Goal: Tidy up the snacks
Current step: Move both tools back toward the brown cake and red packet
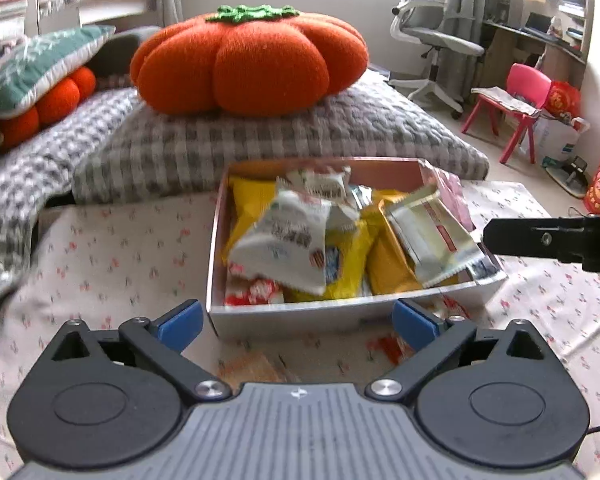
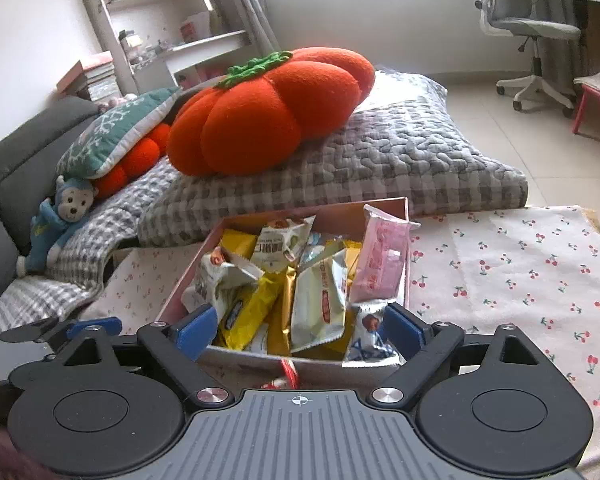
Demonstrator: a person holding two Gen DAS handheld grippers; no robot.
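Left wrist view: left hand-held gripper [image 1: 296, 322] spread wide, empty
Right hand-held gripper [image 2: 300, 326]: spread wide, empty
Snacks [image 1: 324, 236]: heaped in box [image 1: 300, 314] on table [image 1: 120, 260]
Risk: pink packet [image 2: 380, 260] leaning on rim may topple out

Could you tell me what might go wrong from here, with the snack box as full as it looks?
1. The pink packet stands on edge against the box's right wall and rises above the rim; a nudge could tip it onto the cherry-print cloth.
2. The pale green wrapper leans over the right rim and may slide out.
3. The left gripper and right gripper are both open right at the near wall, so either could knock the box.
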